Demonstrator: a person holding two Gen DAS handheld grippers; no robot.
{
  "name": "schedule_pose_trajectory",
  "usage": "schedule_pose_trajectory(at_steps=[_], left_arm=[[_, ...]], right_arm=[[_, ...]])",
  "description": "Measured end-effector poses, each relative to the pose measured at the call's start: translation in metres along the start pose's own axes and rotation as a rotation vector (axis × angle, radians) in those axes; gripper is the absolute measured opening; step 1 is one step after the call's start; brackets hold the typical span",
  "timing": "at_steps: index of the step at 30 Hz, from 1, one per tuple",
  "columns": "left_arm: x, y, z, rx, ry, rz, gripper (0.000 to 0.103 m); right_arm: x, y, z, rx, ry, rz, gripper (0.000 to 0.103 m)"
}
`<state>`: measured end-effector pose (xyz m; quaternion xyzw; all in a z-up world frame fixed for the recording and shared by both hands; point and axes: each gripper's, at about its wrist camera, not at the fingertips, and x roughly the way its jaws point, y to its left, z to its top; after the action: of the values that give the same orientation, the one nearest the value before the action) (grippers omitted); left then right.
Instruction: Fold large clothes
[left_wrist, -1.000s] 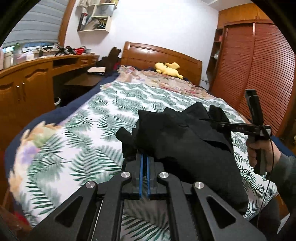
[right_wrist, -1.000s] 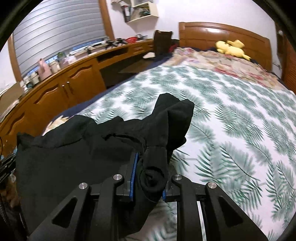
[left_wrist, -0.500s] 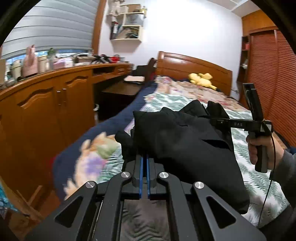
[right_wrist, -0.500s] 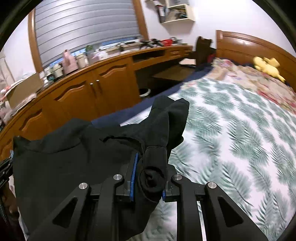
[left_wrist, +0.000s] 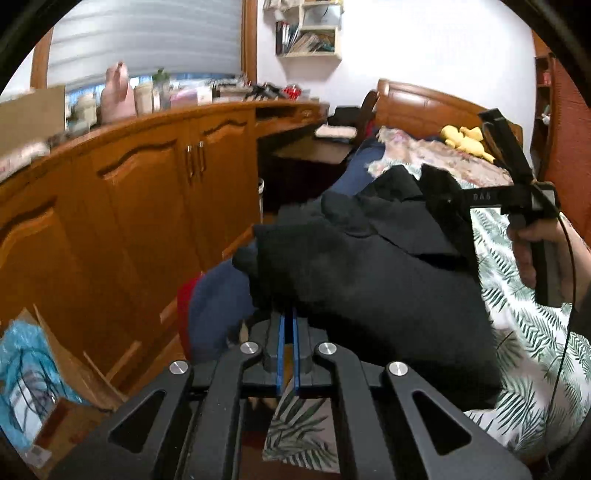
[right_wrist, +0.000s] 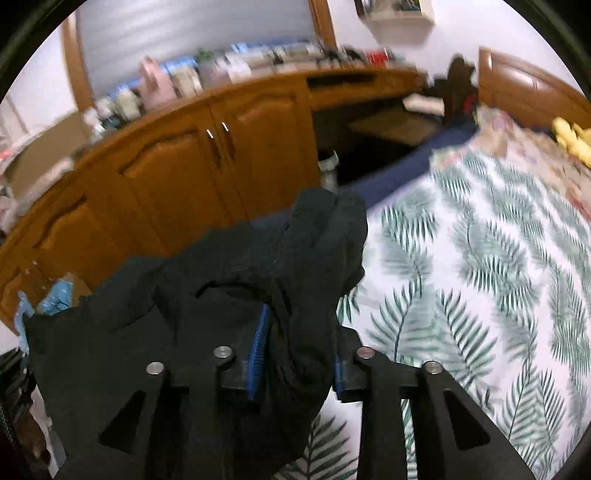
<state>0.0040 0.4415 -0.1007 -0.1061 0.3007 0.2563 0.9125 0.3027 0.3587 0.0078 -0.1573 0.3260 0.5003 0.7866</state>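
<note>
A large black garment (left_wrist: 369, 280) hangs bunched in the air between both grippers, over the left edge of the bed (right_wrist: 480, 258). My left gripper (left_wrist: 288, 321) is shut on one thin edge of it, its blue pads almost together. My right gripper (right_wrist: 299, 354) has a thick roll of the same black garment (right_wrist: 229, 295) between its pads. Its jaws are opening, and the cloth still fills the gap and touches the pads. In the left wrist view the right gripper's body (left_wrist: 509, 195) shows at the right, held by a hand (left_wrist: 532, 247); its fingertips are buried in the cloth.
Wooden cupboards (left_wrist: 129, 203) with a cluttered top run along the left, close to the bed. A cardboard box with a blue bag (left_wrist: 33, 369) lies on the floor below them. A desk recess (left_wrist: 306, 155), the headboard (left_wrist: 424, 99) and a yellow plush toy (left_wrist: 465, 142) lie farther back.
Both views have swung left from the bed toward the cupboards, with the garment carried along. The right gripper's pads stand wider apart than before. The left gripper stays shut.
</note>
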Motion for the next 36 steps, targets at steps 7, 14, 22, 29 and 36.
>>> schedule_pose_trajectory(at_steps=[7, 14, 22, 29, 36], left_arm=[[-0.006, 0.018, -0.025, -0.074, -0.005, -0.005, 0.057], [-0.031, 0.018, -0.033, -0.073, -0.054, 0.026, 0.083], [-0.062, 0.01, -0.032, -0.075, -0.111, 0.018, 0.103], [-0.086, -0.002, -0.02, -0.08, -0.154, 0.016, 0.103], [-0.101, -0.033, -0.008, -0.049, -0.179, -0.005, 0.103]], right_arm=[[0.007, -0.014, -0.028, -0.075, -0.049, -0.082, 0.054], [0.002, 0.014, -0.058, -0.196, -0.072, 0.115, 0.054], [0.054, 0.035, -0.094, -0.222, 0.023, 0.166, 0.054], [0.028, 0.018, -0.096, -0.198, -0.023, 0.125, 0.055], [-0.038, 0.002, -0.133, -0.193, -0.09, 0.109, 0.055]])
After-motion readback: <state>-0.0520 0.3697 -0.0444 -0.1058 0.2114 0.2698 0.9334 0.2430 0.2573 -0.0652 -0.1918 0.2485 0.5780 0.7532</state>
